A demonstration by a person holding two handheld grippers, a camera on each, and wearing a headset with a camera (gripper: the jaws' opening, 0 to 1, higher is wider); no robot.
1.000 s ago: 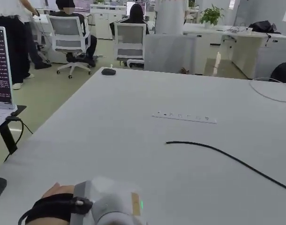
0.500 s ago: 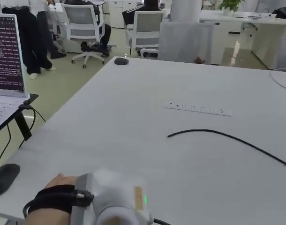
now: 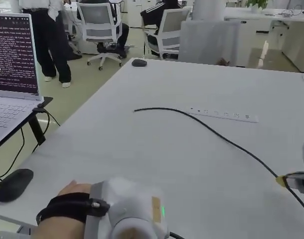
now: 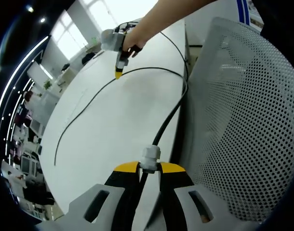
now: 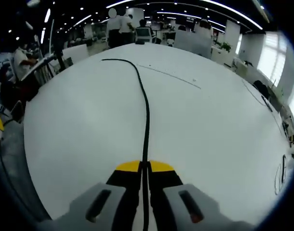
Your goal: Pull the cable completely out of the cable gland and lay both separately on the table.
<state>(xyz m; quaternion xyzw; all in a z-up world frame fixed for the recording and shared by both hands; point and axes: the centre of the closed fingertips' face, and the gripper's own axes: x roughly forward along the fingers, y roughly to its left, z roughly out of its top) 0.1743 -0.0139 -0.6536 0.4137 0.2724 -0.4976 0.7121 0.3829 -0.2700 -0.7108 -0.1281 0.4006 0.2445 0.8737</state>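
Left gripper view — left claw [image 4: 149, 169] gripping one cable gland [image 4: 150, 158]; right claw [image 5: 145, 166] gripping one cable [image 5: 146, 113]

Bench layout: cable, gland and nearby items

The cable [image 3: 231, 144] lies on the table [image 3: 117, 149]. It runs from the right gripper [image 5: 144, 168] at the right edge diagonally to the far left, passing in front of the power strip [image 3: 224, 115]. The cable gland [image 4: 150, 158] sits between the left gripper [image 4: 149, 169] jaws at the near edge. A laptop [image 3: 12, 69] stands left of the table.
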